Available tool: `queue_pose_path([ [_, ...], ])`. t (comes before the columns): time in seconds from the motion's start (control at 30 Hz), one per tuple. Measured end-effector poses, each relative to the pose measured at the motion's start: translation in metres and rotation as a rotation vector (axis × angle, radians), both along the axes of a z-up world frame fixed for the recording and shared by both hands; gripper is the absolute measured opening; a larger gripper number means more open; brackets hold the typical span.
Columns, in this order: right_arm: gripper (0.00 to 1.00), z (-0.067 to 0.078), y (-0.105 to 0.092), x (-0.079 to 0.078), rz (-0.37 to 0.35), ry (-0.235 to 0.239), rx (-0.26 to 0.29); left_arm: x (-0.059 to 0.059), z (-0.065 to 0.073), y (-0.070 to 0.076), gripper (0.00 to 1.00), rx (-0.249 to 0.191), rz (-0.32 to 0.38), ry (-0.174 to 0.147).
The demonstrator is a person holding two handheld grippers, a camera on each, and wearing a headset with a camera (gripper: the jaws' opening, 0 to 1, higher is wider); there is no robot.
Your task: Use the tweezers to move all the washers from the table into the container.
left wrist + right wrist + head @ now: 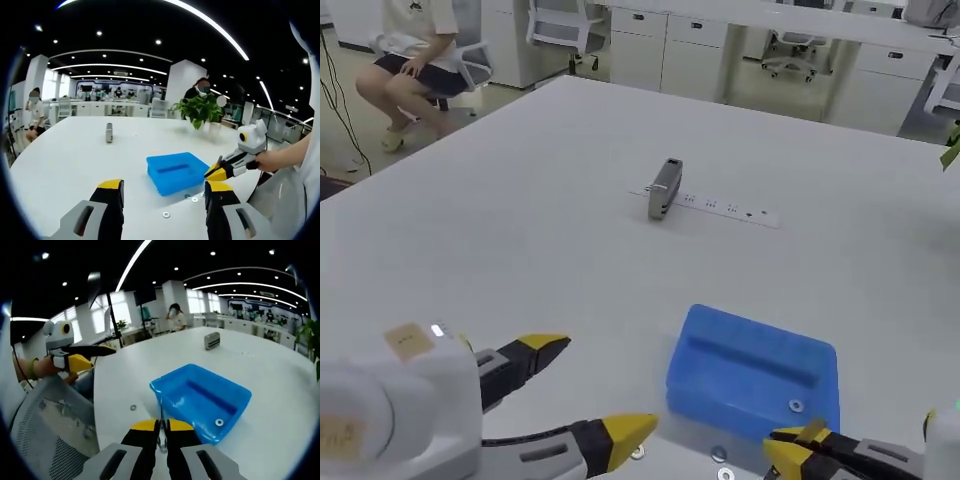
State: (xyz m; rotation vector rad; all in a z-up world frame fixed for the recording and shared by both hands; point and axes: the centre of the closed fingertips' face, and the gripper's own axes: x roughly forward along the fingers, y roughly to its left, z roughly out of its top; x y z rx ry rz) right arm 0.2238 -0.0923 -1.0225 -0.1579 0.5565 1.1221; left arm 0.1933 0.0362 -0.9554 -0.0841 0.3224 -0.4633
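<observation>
Fingers (548, 345) of the left gripper (598, 385) stand spread and bare in the head view, off the left near corner of the blue container (750, 365). The right gripper (788, 445) sits at the container's near edge, jaws drawn close; what they pinch is too small to tell here. Three loose washers (718, 454) lie flat on the table (520, 230) just in front of that edge, between the two grippers. One stowed washer (796, 406) rests inside the container by its front wall.

In the left gripper view, the loose washers lie ahead of the wide-apart jaws, between them and the container's near wall. The right gripper hangs just above them.

In the right gripper view, the jaws are clamped on the tweezers (161, 416), whose prongs run straight ahead at the container's near corner. One loose washer (133, 407) lies beside the prongs, on the container's side toward the left gripper.

The right gripper looks nearer, so the pick likely means dipping the prongs down and short of the container.
</observation>
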Motion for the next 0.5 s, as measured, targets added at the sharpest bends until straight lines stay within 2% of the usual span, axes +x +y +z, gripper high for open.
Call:
queue_pose_path([
  [0.43,0.03,0.0005,0.0075,-0.0089,0.022,0.025,0.017,-0.0009,-0.0013,-0.0029,0.66,0.002,-0.015,0.006],
  [0.5,0.03,0.0007,0.0085,-0.01,0.025,0.026,0.021,-0.0007,0.0011,-0.0042,0.67,-0.009,-0.018,-0.004],
])
